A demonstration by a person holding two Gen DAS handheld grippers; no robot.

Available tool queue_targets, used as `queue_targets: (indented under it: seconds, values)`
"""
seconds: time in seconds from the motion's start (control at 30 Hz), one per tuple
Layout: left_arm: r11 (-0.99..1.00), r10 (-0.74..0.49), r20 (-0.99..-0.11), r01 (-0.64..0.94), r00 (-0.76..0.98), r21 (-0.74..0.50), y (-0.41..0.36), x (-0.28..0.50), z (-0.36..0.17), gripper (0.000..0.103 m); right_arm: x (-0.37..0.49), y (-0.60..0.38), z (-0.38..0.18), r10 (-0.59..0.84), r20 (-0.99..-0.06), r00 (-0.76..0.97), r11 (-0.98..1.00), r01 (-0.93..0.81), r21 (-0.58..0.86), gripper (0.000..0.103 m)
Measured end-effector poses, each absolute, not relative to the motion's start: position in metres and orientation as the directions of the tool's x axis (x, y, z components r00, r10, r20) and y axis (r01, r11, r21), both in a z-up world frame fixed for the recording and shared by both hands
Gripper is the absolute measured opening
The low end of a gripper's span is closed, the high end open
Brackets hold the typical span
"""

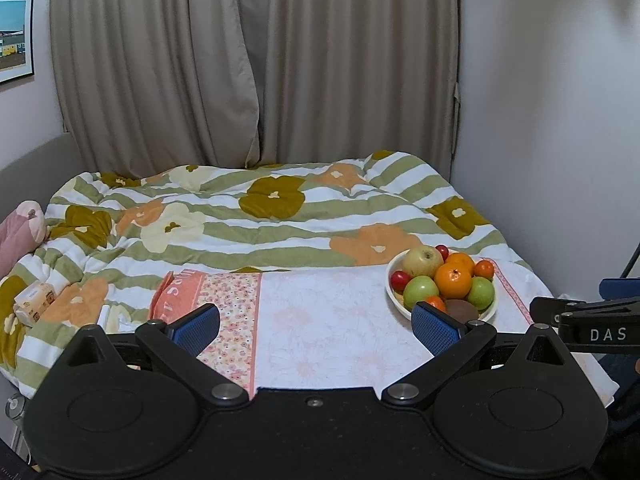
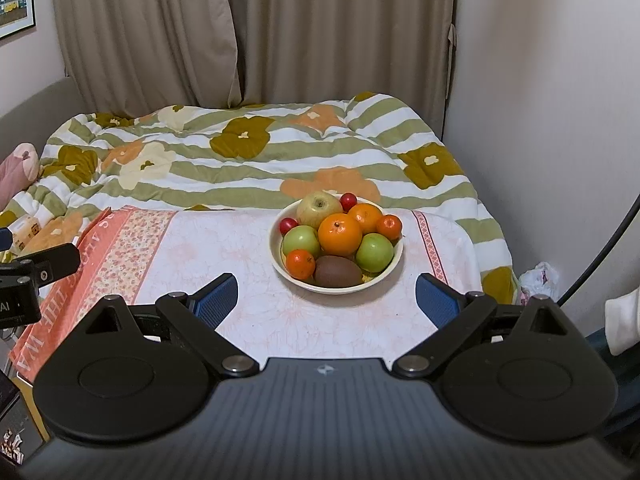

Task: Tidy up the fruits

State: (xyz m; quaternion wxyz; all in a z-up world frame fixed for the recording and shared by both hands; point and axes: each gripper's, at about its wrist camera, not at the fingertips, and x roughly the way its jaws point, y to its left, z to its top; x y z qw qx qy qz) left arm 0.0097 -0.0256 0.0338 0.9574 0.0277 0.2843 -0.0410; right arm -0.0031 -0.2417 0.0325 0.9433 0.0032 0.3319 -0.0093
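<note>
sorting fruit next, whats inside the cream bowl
The round cream bowl holds a yellow-green apple, two green apples, oranges, small red fruits and a brown kiwi-like fruit. Anything beneath the pile is covered.

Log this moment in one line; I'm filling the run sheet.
left gripper: open, empty | right gripper: open, empty | bowl: full of fruit, on cloth | nothing moved out yet
</note>
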Motion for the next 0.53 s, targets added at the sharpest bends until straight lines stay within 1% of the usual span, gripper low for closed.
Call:
queue_targets:
  seconds: [0.53]
  values:
    - [0.995, -0.068, -0.531, 0.1, 0.845, 0.031, -0.0285, 0.0124, 0.0326, 0.103, 0.0059, -0.2426, 0.0233, -0.015, -0.646, 0.763, 0.999, 0.03, 0.013, 0.103]
